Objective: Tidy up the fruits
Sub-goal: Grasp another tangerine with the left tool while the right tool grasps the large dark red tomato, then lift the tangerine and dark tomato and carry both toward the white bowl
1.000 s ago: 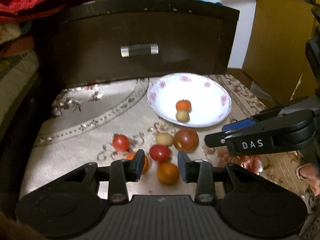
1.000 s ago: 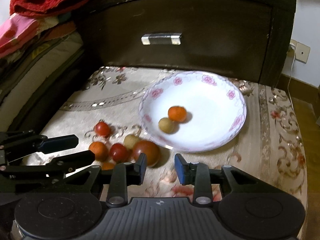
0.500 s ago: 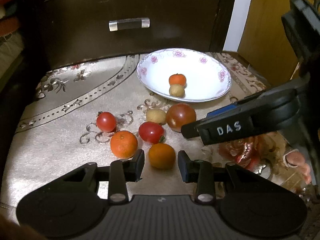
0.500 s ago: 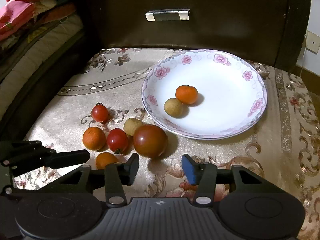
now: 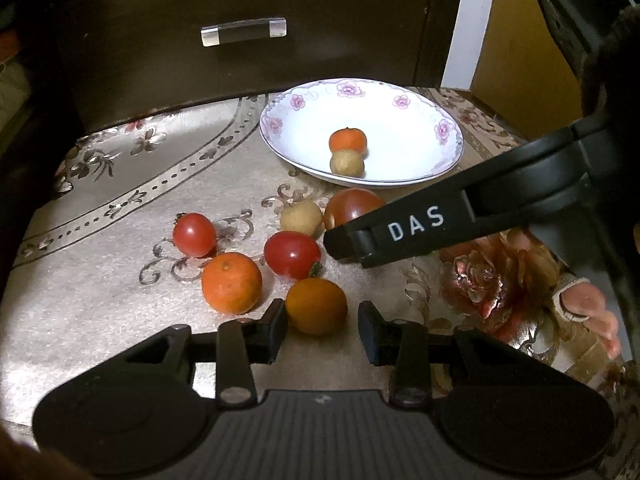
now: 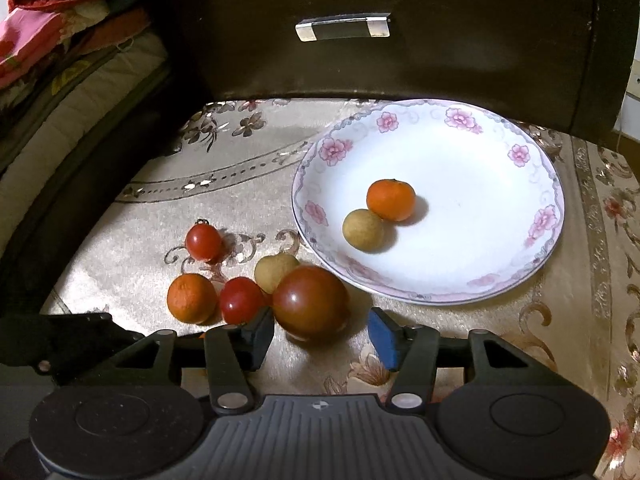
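Observation:
A white flowered plate (image 5: pixel 400 128) (image 6: pixel 472 240) holds a mandarin (image 6: pixel 391 199) and a tan round fruit (image 6: pixel 363 229). Several fruits lie loose on the cloth in front of it. My left gripper (image 5: pixel 322 330) is low over them with its jaws opening. A small orange fruit (image 5: pixel 316 306) sits between the tips, with a gap at the right pad. My right gripper (image 6: pixel 320 334) also has its jaws opening, on either side of a large dark red tomato (image 6: pixel 310 302) without pressing it. One right finger (image 5: pixel 416 226) crosses the left wrist view.
Also loose on the cloth are a cherry tomato (image 5: pixel 194 234), a mandarin (image 5: pixel 231 283), a red tomato (image 5: pixel 292 255) and a tan fruit (image 5: pixel 301 218). A dark drawer front with a clear handle (image 6: pixel 342 28) stands behind. Folded bedding (image 6: pixel 60 60) lies left. A person's hand (image 5: pixel 588 308) is at right.
Both grippers have sunk toward the loose fruits. The right jaws have spread wider around the big tomato, and the left jaws have spread a little around the small orange fruit.

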`<state>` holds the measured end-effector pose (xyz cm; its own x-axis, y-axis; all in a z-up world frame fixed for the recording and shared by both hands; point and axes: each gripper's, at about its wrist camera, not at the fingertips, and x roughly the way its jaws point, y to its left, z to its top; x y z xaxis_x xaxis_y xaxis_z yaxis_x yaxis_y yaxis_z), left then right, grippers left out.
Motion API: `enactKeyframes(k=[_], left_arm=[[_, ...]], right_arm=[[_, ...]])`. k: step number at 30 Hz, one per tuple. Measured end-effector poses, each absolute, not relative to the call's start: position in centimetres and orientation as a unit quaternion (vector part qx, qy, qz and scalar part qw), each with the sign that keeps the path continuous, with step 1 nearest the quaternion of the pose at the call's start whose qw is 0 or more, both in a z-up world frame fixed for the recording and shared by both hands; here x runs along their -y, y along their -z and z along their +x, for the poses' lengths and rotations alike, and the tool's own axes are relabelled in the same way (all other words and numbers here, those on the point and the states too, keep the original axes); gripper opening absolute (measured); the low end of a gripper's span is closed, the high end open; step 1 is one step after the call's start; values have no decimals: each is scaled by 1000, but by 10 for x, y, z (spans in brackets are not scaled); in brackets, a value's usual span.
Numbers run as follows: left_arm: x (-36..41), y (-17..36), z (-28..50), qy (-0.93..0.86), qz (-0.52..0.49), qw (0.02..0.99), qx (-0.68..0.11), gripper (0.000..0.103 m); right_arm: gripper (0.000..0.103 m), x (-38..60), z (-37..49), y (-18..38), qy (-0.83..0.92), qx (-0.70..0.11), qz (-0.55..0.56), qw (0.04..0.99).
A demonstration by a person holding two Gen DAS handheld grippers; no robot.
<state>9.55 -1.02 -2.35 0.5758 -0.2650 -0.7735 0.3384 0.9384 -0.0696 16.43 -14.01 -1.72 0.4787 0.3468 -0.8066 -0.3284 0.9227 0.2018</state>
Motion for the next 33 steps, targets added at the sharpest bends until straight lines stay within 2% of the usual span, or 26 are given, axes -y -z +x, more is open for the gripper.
enactKeyframes(k=[6, 8, 9, 10, 13, 33], left_arm=[[12, 25, 95, 173, 53, 890, -419, 48], [12, 24, 95, 170, 53, 890, -419, 47], [12, 24, 95, 168, 54, 891, -418, 45], [11, 24, 95, 168, 55, 892, -417, 44], [10, 23, 96, 169, 55, 892, -416, 39], [16, 23, 93, 189, 74, 887, -415, 39]], right_arm=[[51, 135, 166, 18, -200, -465, -1, 862], [45, 134, 165, 18, -197, -464, -15, 864], [38, 134, 164, 17, -198, -464, -19, 863], [37, 135, 164, 16, -205, -467, -14, 860], [36, 135, 162, 15, -202, -471, -15, 858], [37, 154, 145, 11, -200, -481, -23, 853]])
